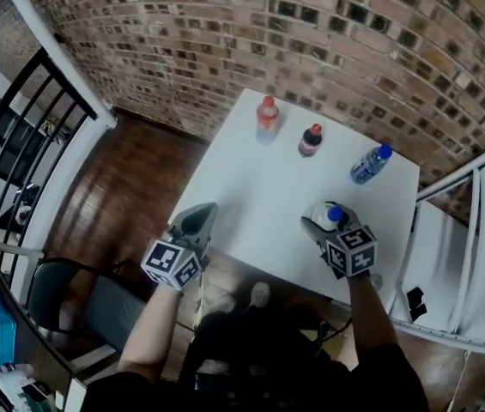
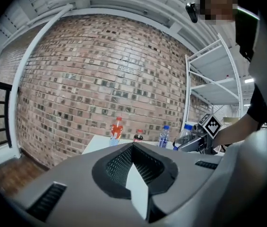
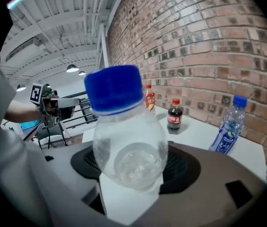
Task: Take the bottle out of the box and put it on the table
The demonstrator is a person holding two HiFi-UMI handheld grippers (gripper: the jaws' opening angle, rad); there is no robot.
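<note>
Blue-capped clear bottle (image 3: 126, 145) was clamped between the jaws of the right gripper (image 1: 318, 224), over the near right part of the white table (image 1: 251, 196); contact with the top could not be confirmed. Left gripper (image 1: 206, 214) had its jaws together, holding nothing, at the table's near edge. Standing apart along the far side were an orange drink bottle (image 1: 267, 117), a dark cola bottle (image 1: 311, 140) and a blue-labelled water bottle (image 1: 370, 164). Brick wall (image 1: 311, 41) stood behind, wooden floor (image 1: 130, 187) and black railing (image 1: 19, 136) to the left, white shelving (image 1: 482, 256) to the right
</note>
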